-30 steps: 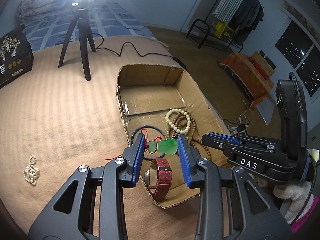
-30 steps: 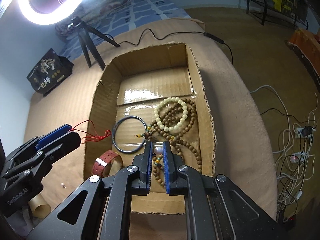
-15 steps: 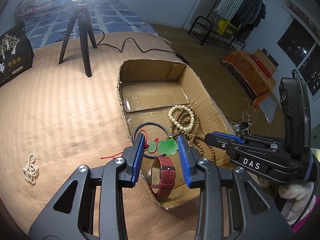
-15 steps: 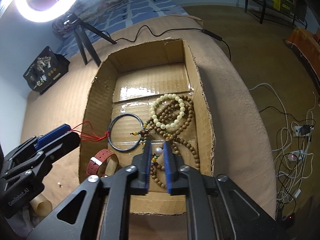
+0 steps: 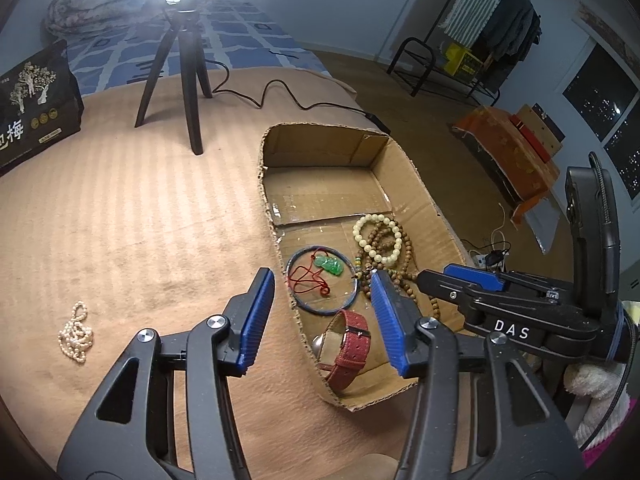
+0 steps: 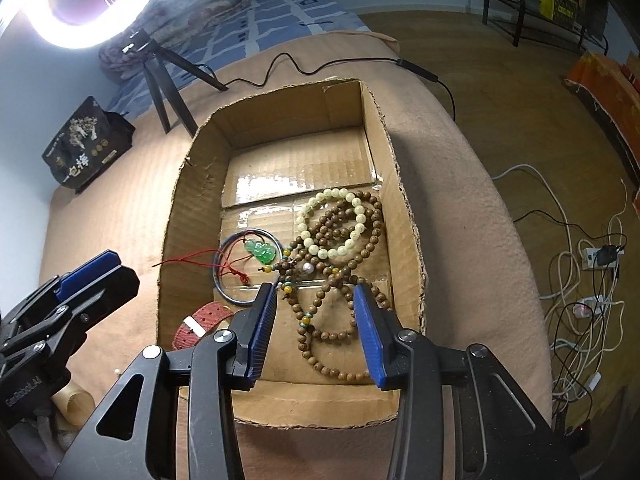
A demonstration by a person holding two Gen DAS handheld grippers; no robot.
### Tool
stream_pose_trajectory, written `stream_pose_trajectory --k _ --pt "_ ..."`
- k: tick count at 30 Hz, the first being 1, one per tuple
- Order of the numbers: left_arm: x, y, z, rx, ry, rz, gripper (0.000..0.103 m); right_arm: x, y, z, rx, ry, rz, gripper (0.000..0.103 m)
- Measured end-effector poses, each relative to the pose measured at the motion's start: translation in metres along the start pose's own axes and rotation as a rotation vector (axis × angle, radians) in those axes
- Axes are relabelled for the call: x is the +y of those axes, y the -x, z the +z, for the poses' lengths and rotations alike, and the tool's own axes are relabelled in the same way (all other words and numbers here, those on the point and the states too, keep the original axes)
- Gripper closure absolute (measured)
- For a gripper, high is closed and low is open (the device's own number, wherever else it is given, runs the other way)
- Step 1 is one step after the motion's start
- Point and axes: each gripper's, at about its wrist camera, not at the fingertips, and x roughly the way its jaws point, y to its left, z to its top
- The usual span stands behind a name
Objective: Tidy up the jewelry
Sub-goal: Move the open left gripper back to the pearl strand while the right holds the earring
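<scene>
A cardboard box (image 5: 420, 184) (image 6: 404, 216) holds a green jade pendant (image 5: 329, 266) (image 6: 261, 252) on a red cord inside a dark bangle (image 5: 320, 309) (image 6: 224, 292), a cream bead bracelet (image 5: 378, 236) (image 6: 332, 226), a long brown bead necklace (image 6: 344, 300), a pearl (image 6: 308, 268) and a red-strap watch (image 5: 348, 344) (image 6: 196, 324). My left gripper (image 5: 322, 292) is open and empty above the box's near left wall. My right gripper (image 6: 314, 312) is open and empty above the brown beads. A pearl strand (image 5: 76, 332) lies on the tan cloth left of the box.
A ring-light tripod (image 5: 184, 76) (image 6: 160, 76) with its cable stands behind the box. A black gift box (image 5: 32, 108) (image 6: 84, 144) sits at the far left. Power cords (image 6: 580, 280) lie on the floor to the right.
Both grippers opened. The left one dropped the green pendant into the box, inside the bangle. The right one released the pearl onto the brown beads.
</scene>
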Motion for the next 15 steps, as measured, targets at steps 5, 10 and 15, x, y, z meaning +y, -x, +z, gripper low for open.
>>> stream_pose_trajectory --k 5,10,15 --pt "0.008 0.009 -0.001 -0.006 0.004 0.018 0.052 0.005 0.003 -0.001 -0.006 0.003 0.008 0.064" --pt "0.024 0.021 -0.001 -0.017 0.013 0.05 0.052 0.014 0.007 -0.002 -0.02 0.01 0.023 0.064" --pt "0.043 0.034 -0.001 -0.029 0.033 0.082 0.052 0.03 0.011 -0.002 -0.031 0.033 0.044 0.064"
